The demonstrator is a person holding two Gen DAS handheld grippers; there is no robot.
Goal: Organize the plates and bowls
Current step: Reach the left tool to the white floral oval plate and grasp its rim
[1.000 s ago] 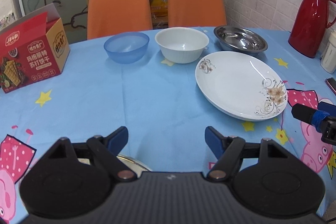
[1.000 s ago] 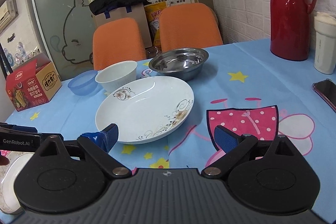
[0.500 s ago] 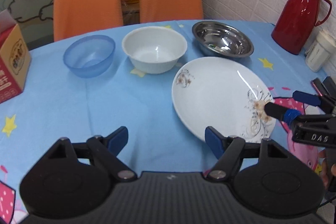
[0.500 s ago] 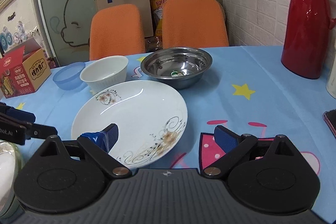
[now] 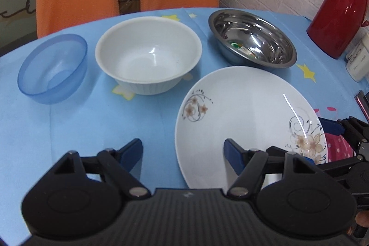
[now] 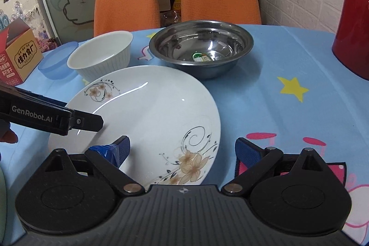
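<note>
Four dishes on blue worktop (image 5: pixel 69 121) | floral plate (image 5: pixel 244 121) nearest: glazed, slippery, breakable, grip at rim | steel bowl (image 5: pixel 251 38), white bowl (image 5: pixel 147 57), blue bowl (image 5: pixel 53 70) behind | left gripper (image 5: pixel 182 151) closing, empty, straddling plate's rim | right gripper (image 6: pixel 182 149) apart, empty

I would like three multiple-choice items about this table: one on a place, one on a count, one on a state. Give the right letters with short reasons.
1. What stands between the blue bowl and the steel bowl?
A. white bowl
B. red thermos
C. cardboard box

2. How many bowls are on the table?
A. two
B. three
C. five

3. What is the state of the flowered plate?
A. stacked in a bowl
B. lying flat on the tablecloth, ungripped
C. broken

Answers: 1 A, it sits in the middle of the row. 2 B, blue, white, steel. 3 B, no tongs pinch its rim.
</note>
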